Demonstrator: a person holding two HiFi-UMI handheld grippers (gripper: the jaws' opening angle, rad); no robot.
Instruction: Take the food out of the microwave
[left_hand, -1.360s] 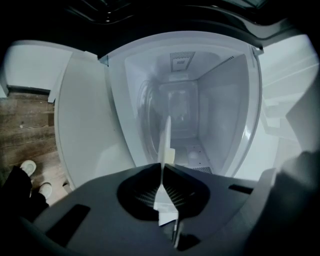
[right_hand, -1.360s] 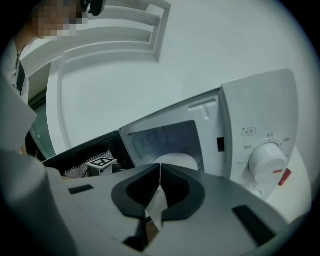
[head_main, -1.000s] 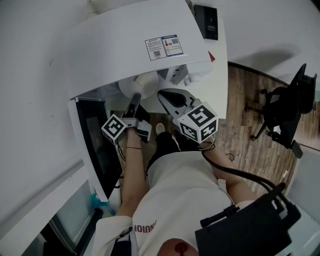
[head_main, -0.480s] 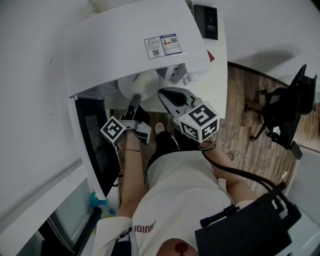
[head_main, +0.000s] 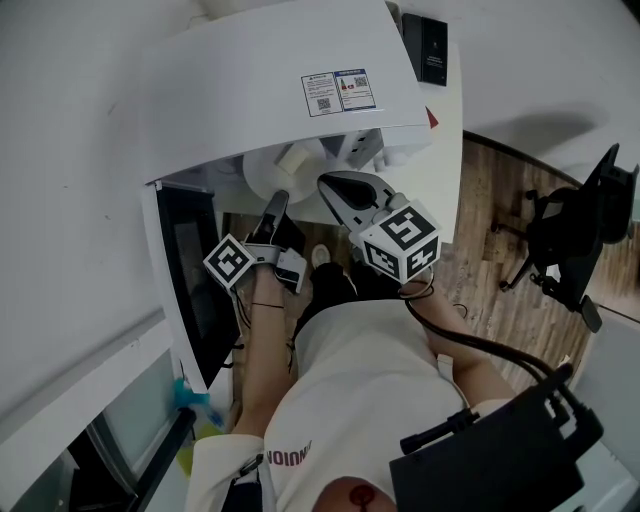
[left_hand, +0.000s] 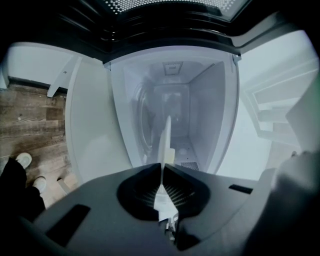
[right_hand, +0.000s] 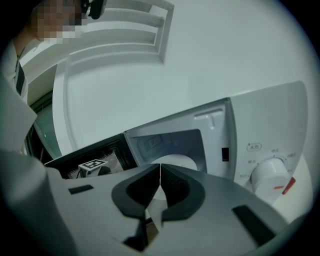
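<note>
Wood-plank floor (head_main: 500, 300) underfoot, white wall behind. Nearest, left gripper (head_main: 280, 198) clamped narrow on the rim of a white plate (head_main: 262, 172), rim edge-on between the pads. Just beside the plate, right gripper (right_hand: 160, 169) pinched together on nothing. On the plate, a small pale block of food (head_main: 293, 158), at the mouth of the white microwave (head_main: 270, 90), just under its front edge. Door (head_main: 190, 280) swung wide to the left. Beyond, bare pale cavity (left_hand: 175, 110); dial (right_hand: 270, 172) on the panel at right.
</note>
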